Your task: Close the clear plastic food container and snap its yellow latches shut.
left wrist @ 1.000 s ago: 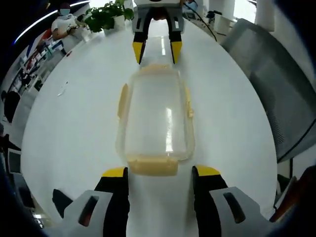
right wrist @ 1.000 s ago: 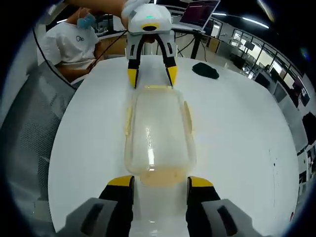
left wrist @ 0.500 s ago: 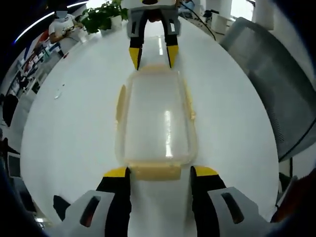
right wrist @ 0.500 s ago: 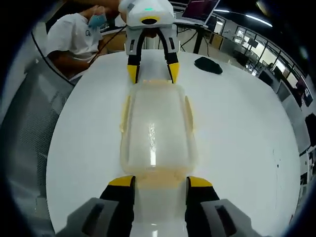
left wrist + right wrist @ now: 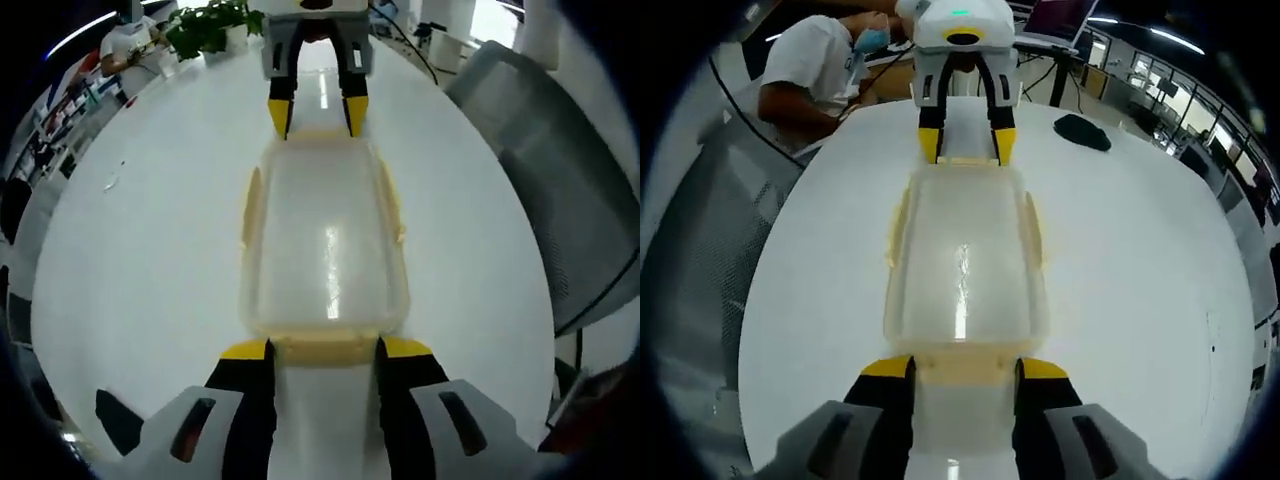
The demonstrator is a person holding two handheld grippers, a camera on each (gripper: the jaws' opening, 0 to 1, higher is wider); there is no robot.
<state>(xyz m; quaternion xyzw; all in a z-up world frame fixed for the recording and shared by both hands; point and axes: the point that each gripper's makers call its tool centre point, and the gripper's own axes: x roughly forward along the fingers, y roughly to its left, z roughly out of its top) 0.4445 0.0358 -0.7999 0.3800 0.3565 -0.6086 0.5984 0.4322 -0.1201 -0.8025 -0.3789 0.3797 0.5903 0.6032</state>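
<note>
A small pale scrap (image 5: 111, 183) on the white tabletop (image 5: 150, 260), far left, is too small to identify.

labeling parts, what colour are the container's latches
Pale yellow latches on the clear container, best in right gripper view.

both hand-held grippers (image 5: 322, 350) (image 5: 964, 370) face each other, jaws apart.

Your views are bright, overhead glare streaks the container lid (image 5: 326, 250) and table (image 5: 150, 250), edges bend, soft blur.
</note>
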